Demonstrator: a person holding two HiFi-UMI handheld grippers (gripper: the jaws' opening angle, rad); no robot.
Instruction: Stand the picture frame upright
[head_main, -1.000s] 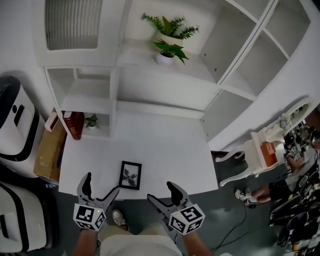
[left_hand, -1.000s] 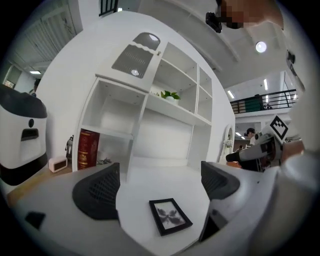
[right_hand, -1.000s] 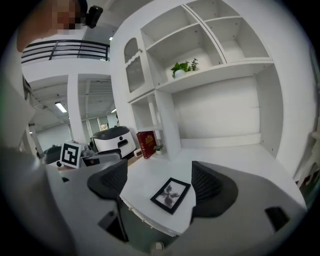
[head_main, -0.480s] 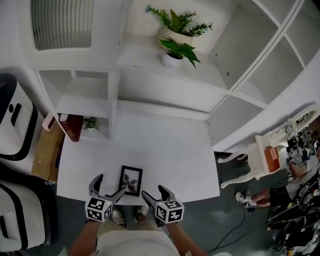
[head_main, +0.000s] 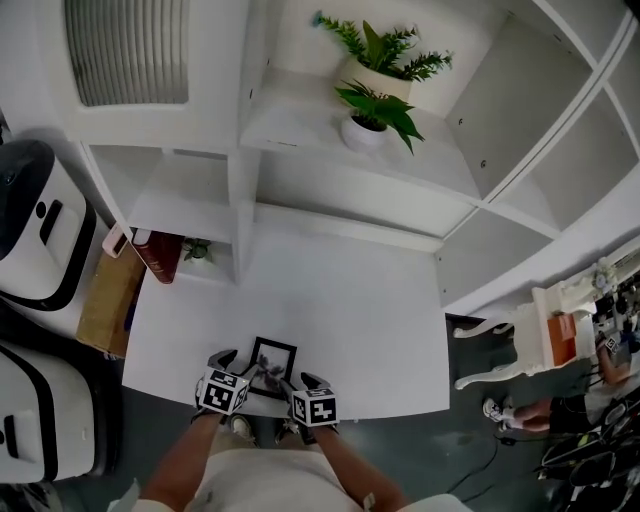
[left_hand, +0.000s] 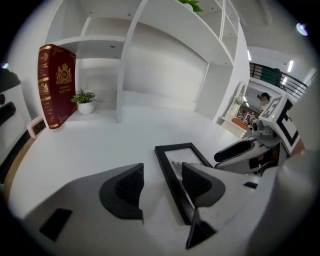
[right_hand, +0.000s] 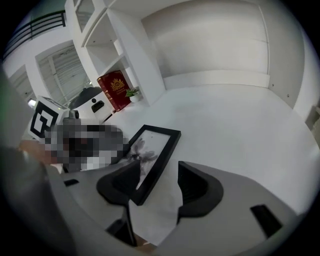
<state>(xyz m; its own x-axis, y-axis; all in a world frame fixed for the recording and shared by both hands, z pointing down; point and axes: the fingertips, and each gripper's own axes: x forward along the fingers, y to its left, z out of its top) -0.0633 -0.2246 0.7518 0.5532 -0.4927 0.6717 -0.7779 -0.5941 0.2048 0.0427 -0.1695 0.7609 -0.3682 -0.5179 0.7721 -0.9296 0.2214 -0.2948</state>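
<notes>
We are straddling picture frame (head_main: 276, 354), lying flat by near table (head_main: 340, 300) edge. Left gripper (left_hand: 161, 180) is half-spread, jaws just closing, left rail between them, pads not yet biting. Right gripper (right_hand: 159, 182) is doing likewise over right rail. We are judging frame light, stiff, its glass fragile and slick, so we are favouring rails over pane. Beyond claws, bare tabletop is giving tilting room, with shelving (head_main: 350, 190) well ahead.

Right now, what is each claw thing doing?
Left gripper: open; jaws have just been closing, picture frame's left edge between them.
Right gripper: open; jaws have just been closing, the frame's right edge between them.
</notes>
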